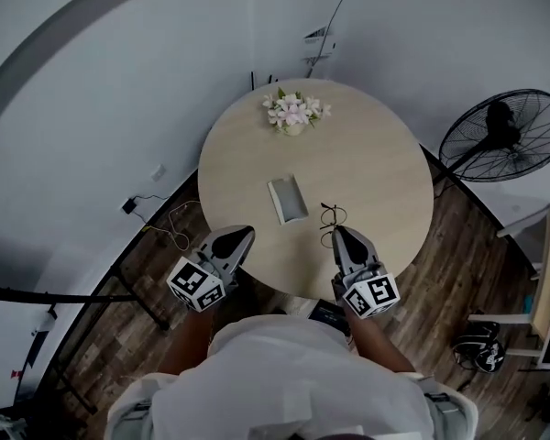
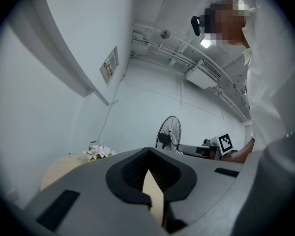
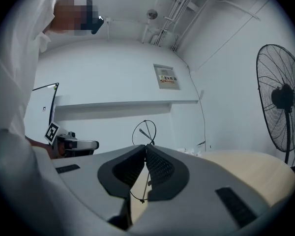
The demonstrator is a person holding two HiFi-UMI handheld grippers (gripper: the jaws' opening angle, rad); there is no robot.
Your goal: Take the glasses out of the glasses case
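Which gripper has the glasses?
The right gripper: its jaws pinch the glasses by the wire frame. The left gripper is shut on nothing.

Glasses (image 1: pixel 330 214) right of case (image 1: pixel 288 199), seemingly apart.

Round table (image 1: pixel 367 154): flowers (image 1: pixel 294 114), glasses case (image 1: pixel 288 199).

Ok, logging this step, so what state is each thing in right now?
glasses case: lying on the table, glasses not inside
glasses: out of the case, pinched by the right gripper
right gripper: shut on glasses
left gripper: shut, empty
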